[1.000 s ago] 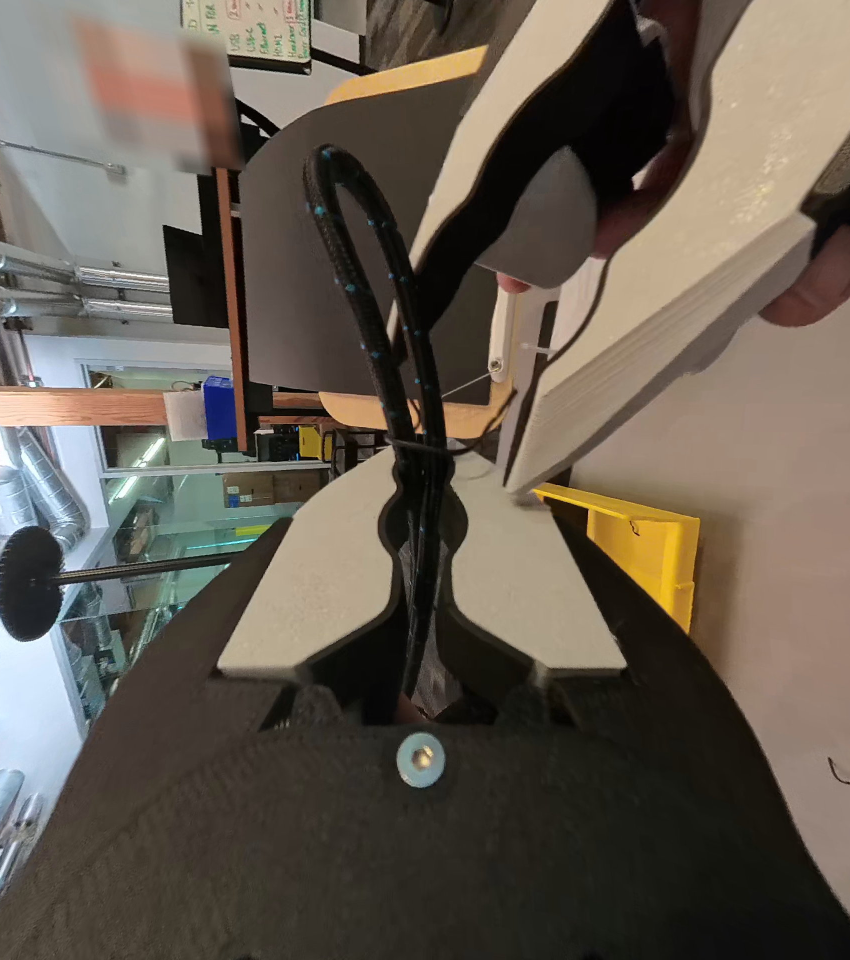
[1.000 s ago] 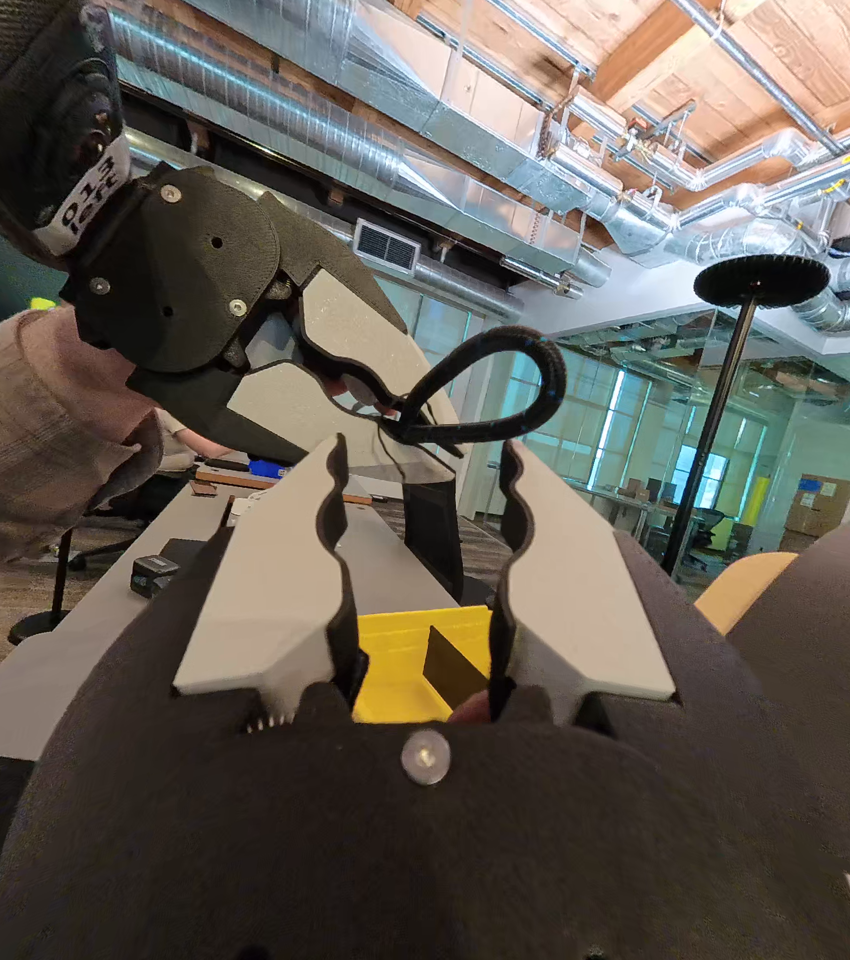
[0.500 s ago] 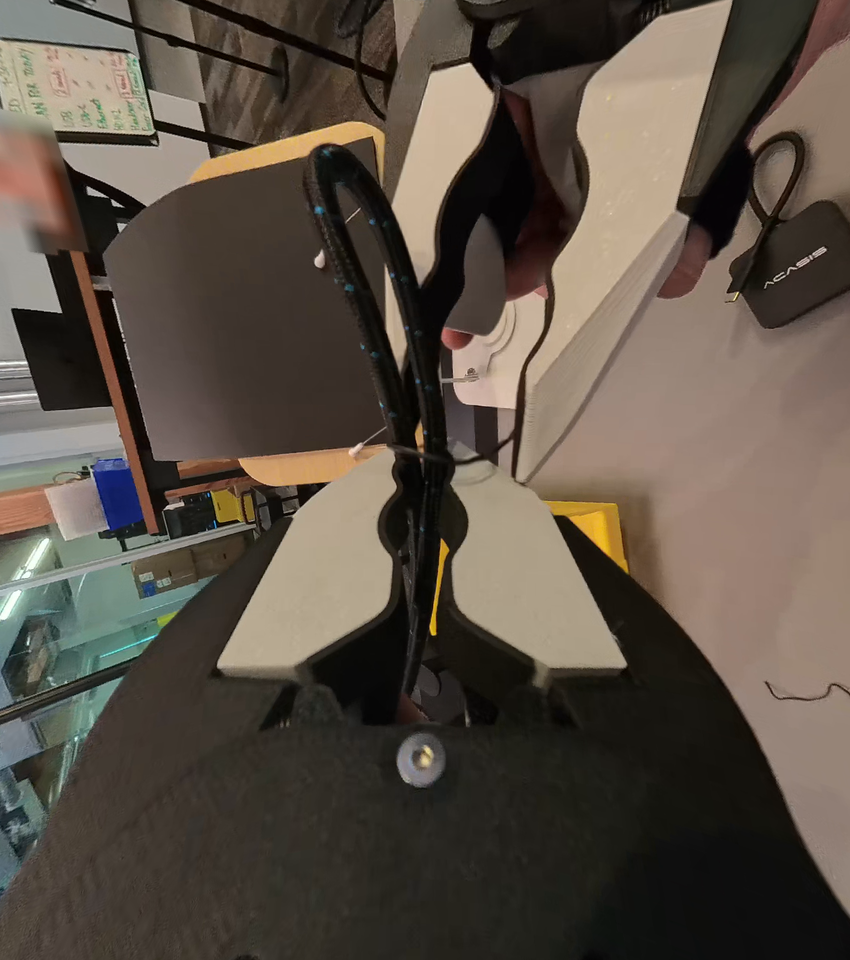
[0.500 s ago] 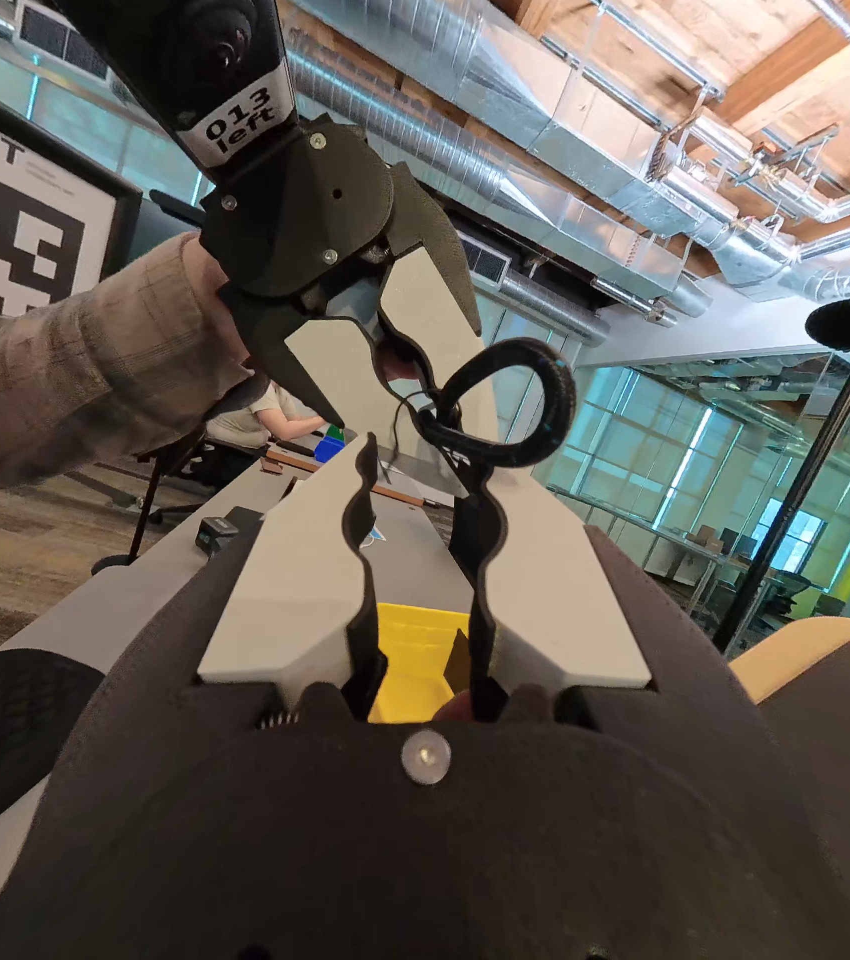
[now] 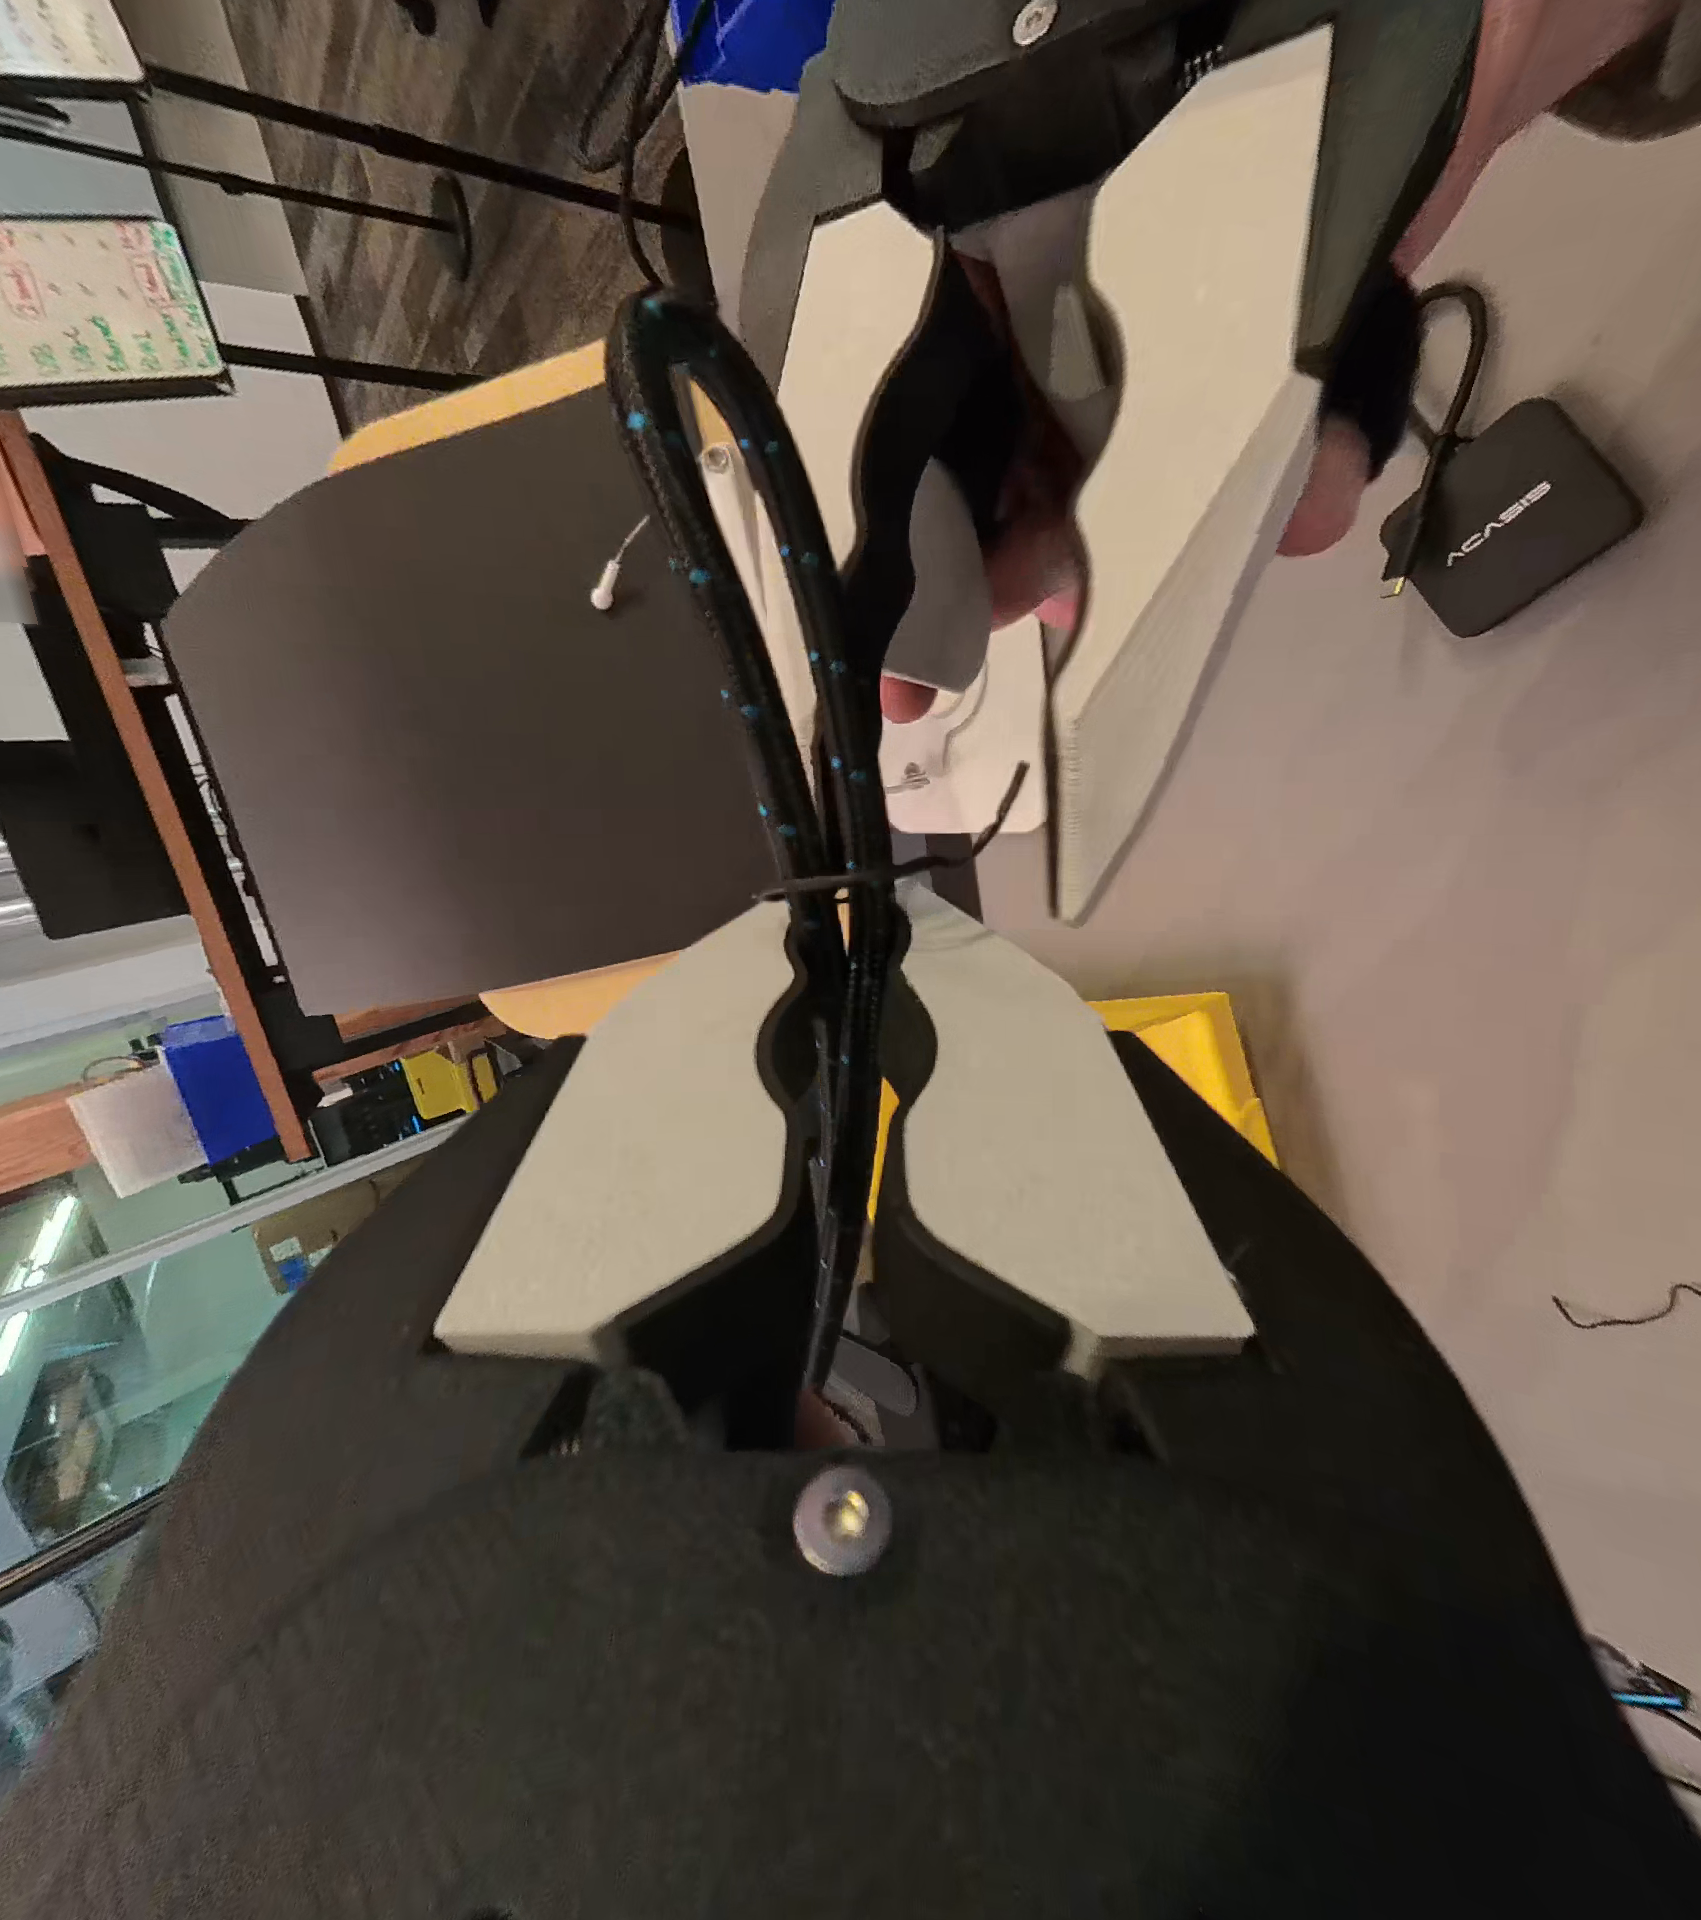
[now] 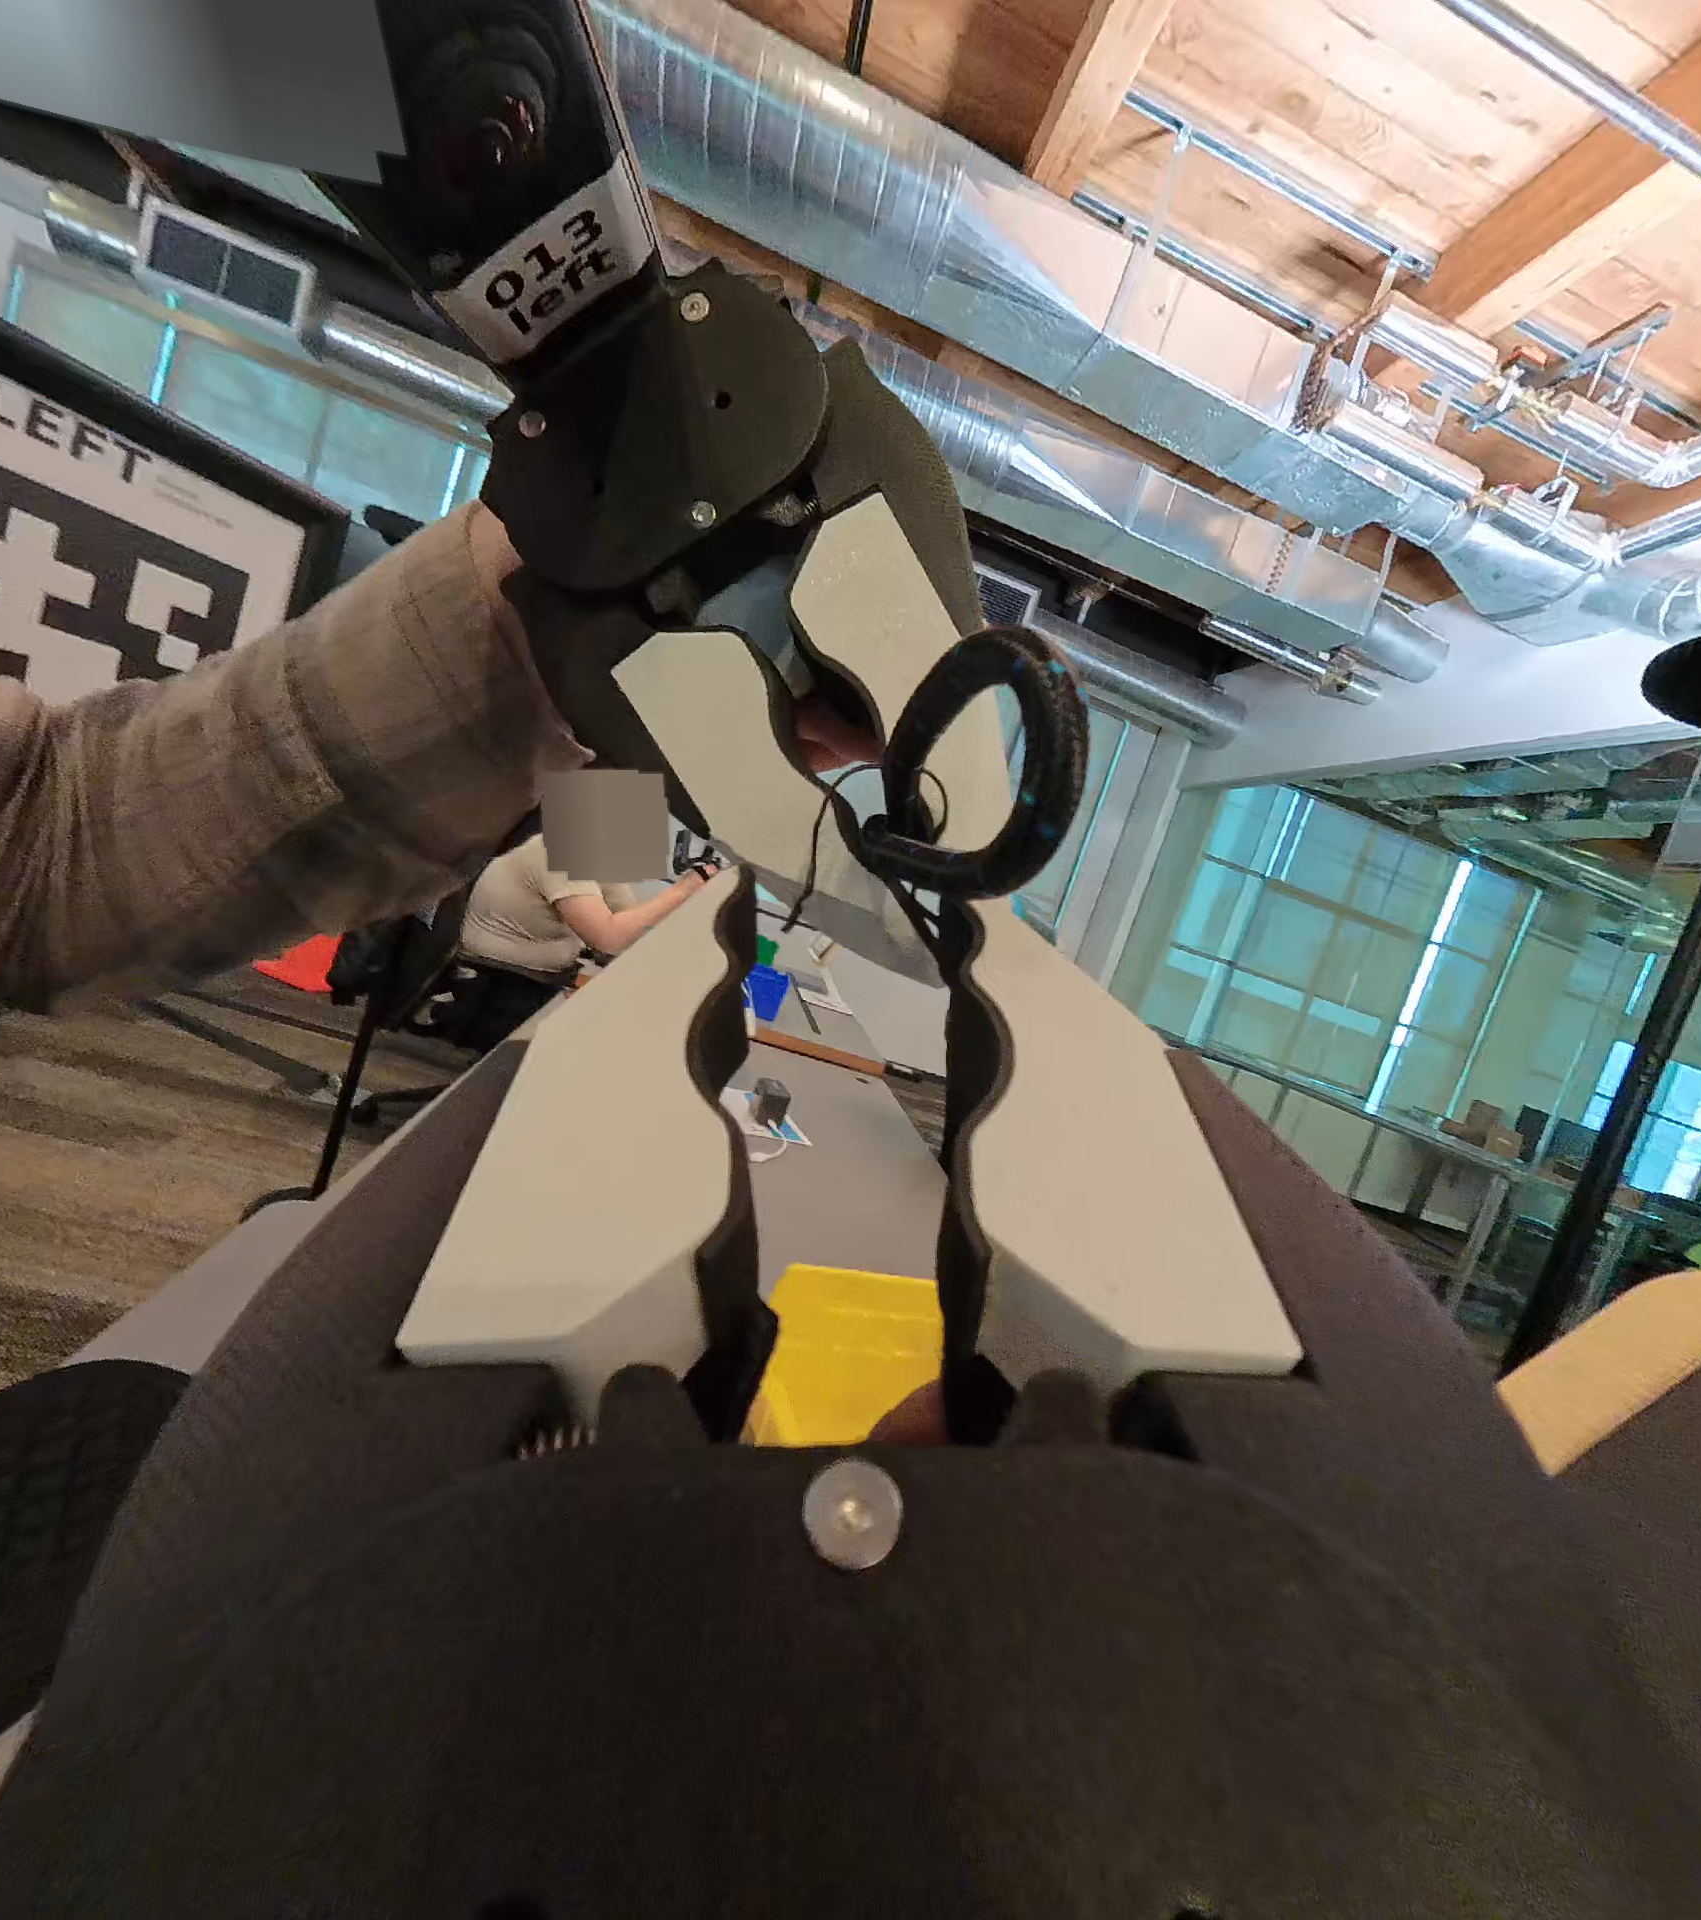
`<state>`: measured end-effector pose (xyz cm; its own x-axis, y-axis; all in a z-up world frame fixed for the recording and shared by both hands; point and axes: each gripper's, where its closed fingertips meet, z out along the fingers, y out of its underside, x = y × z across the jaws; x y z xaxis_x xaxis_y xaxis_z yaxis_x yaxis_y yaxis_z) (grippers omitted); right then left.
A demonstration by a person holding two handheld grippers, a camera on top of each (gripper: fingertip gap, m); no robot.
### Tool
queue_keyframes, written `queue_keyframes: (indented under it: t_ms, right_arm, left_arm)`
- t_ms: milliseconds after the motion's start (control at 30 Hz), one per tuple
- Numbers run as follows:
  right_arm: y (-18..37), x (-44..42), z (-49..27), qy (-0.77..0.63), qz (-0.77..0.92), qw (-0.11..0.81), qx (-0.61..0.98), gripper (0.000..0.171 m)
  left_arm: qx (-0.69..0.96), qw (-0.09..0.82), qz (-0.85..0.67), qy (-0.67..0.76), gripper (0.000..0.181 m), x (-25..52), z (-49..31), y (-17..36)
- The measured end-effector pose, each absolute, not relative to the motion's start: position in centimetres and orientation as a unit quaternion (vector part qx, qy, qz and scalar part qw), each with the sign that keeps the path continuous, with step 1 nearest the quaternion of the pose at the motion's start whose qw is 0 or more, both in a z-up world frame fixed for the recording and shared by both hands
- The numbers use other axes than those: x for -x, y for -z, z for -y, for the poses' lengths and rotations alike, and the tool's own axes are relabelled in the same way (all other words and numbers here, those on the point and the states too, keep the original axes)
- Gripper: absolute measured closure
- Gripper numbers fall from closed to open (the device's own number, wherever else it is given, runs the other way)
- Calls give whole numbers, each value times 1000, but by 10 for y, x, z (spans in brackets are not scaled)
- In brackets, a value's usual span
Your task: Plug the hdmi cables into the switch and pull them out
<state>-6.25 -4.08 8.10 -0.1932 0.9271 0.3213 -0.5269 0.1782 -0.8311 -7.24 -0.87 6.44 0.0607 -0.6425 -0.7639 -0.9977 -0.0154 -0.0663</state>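
Observation:
My left gripper is shut on a black braided HDMI cable with blue flecks. The cable is folded into a loop and bound by a thin tie just past the fingertips. In the right wrist view the left gripper hangs down from the upper left, with the cable loop sticking out. My right gripper is open and empty, its tips right below that loop. It also shows in the left wrist view, above the cable. The black switch box lies on the grey table with a short lead.
A yellow bin stands on the table below both grippers, also in the right wrist view. A dark chair back stands beyond the table edge. A small white item lies near the bin. A person sits far off. The grippers are tip to tip, or close to it.
The left gripper has swung so the table and switch box come into its view. The right gripper has moved up close under the cable loop and its jaws have narrowed somewhat.

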Motion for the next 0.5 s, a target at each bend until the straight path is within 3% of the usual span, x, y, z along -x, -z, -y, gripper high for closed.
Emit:
queue_keyframes:
  t_ms: [67, 167, 267, 333, 500]
  right_arm:
    - [-83, 62, 38, -610, 472, 598, 217, 123]
    - [-84, 60, 35, -611, 461, 606, 218, 142]
    - [-87, 60, 31, -623, 443, 604, 224, 141]
    - [-87, 62, 29, -618, 439, 610, 230, 128]
    - [-91, 55, 26, -630, 421, 615, 219, 131]
  left_arm:
    - [657, 306, -629, -281, 174, 73, 9, -64]
    - [657, 291, -634, -287, 174, 71, 8, -66]
    - [655, 275, -639, -297, 174, 70, 5, -70]
    - [654, 267, -645, -292, 174, 67, 5, -71]
    - [648, 260, -661, -275, 174, 57, 5, -72]
